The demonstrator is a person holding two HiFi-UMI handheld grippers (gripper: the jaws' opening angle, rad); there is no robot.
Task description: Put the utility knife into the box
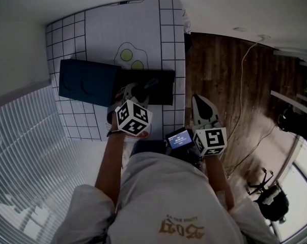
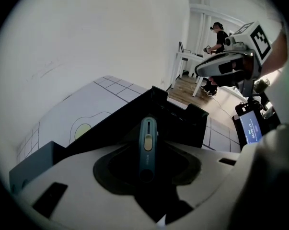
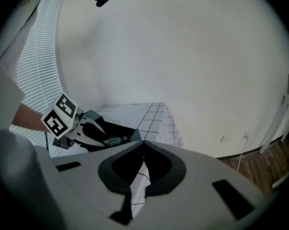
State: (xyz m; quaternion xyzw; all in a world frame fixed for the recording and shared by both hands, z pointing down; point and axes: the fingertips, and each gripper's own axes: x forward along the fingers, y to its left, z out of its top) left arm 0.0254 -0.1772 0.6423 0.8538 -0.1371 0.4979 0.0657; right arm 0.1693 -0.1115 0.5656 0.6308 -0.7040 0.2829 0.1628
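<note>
Slim teal utility knife (image 2: 147,145) looked light and slippery, best pinched mid-handle; left hand-held gripper (image 2: 148,150) stood released around it, over the black box (image 2: 185,121)

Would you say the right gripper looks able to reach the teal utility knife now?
Probably not: the teal utility knife sits between the left gripper's jaws over the black box, and the right gripper hangs beyond the checked table's edge.
</note>
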